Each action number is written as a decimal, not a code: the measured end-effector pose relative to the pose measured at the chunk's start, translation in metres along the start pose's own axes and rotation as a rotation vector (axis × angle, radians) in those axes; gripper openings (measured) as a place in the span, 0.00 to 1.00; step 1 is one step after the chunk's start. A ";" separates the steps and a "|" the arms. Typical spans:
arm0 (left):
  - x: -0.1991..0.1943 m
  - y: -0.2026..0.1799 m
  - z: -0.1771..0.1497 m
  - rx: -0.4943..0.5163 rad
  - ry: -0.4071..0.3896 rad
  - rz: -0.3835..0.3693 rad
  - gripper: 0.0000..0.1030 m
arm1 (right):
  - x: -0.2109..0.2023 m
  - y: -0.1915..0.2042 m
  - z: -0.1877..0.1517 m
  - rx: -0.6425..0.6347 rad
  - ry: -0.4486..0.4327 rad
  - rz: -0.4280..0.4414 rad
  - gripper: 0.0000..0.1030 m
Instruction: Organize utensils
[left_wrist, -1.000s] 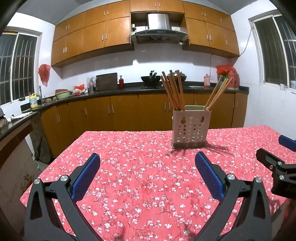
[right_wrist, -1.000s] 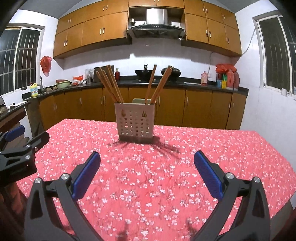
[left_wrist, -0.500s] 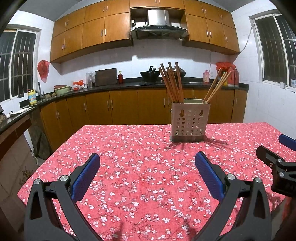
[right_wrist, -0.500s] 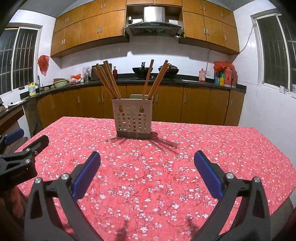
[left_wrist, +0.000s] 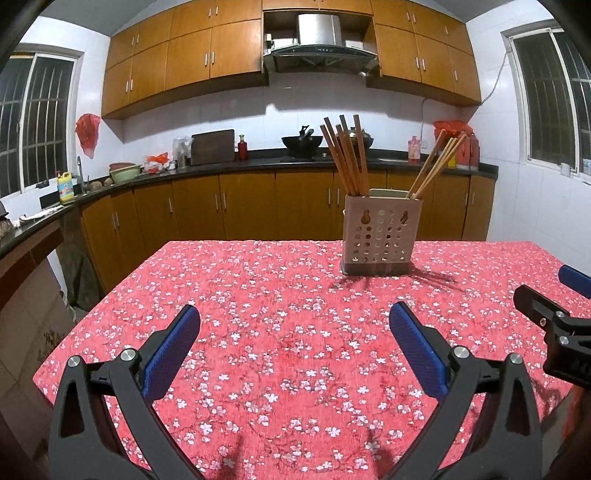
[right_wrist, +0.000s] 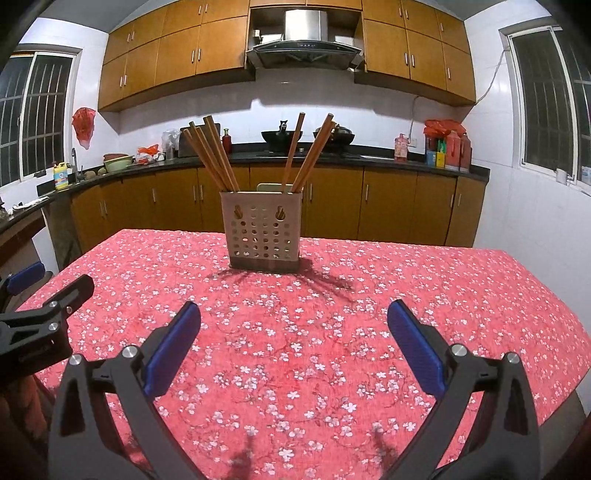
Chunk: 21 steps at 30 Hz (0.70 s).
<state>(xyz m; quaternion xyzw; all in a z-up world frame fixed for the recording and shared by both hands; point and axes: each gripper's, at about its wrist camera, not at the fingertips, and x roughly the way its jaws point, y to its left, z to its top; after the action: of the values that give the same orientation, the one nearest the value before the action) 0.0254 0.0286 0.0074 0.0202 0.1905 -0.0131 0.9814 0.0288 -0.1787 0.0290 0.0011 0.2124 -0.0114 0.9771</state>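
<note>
A beige perforated utensil holder (left_wrist: 380, 238) (right_wrist: 263, 230) stands on the far middle of the table with the red flowered cloth (left_wrist: 280, 295) (right_wrist: 406, 291). Wooden chopsticks stand in it in two bunches, one leaning left (left_wrist: 345, 158) (right_wrist: 214, 157), one leaning right (left_wrist: 436, 164) (right_wrist: 310, 153). My left gripper (left_wrist: 295, 349) is open and empty over the near cloth, well short of the holder. My right gripper (right_wrist: 293, 345) is open and empty too, also short of the holder. Each gripper shows at the edge of the other's view (left_wrist: 554, 321) (right_wrist: 40, 310).
Kitchen counters with wooden cabinets (left_wrist: 258, 210) run behind and to the left of the table. Woks, bottles and bowls sit on the counter (right_wrist: 280, 136). The table's near left corner (left_wrist: 40, 376) and right edge (right_wrist: 576, 332) drop off to the floor.
Both grippers have drawn back and lifted a little, so the holder sits lower and farther in both views. Both stay open and empty. The holder and chopsticks have not moved.
</note>
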 end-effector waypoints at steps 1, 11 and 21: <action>0.000 0.000 0.000 0.000 0.001 -0.001 0.98 | 0.000 0.000 0.000 0.000 0.001 0.000 0.96; 0.000 0.000 -0.001 -0.002 0.003 -0.001 0.98 | 0.001 -0.001 -0.001 0.006 0.001 -0.001 0.96; 0.001 -0.002 -0.002 -0.008 0.008 0.000 0.98 | 0.002 0.001 -0.002 0.008 0.005 0.001 0.96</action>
<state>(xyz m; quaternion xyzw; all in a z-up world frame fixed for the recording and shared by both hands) 0.0256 0.0272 0.0050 0.0162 0.1947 -0.0125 0.9807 0.0299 -0.1778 0.0260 0.0049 0.2147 -0.0119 0.9766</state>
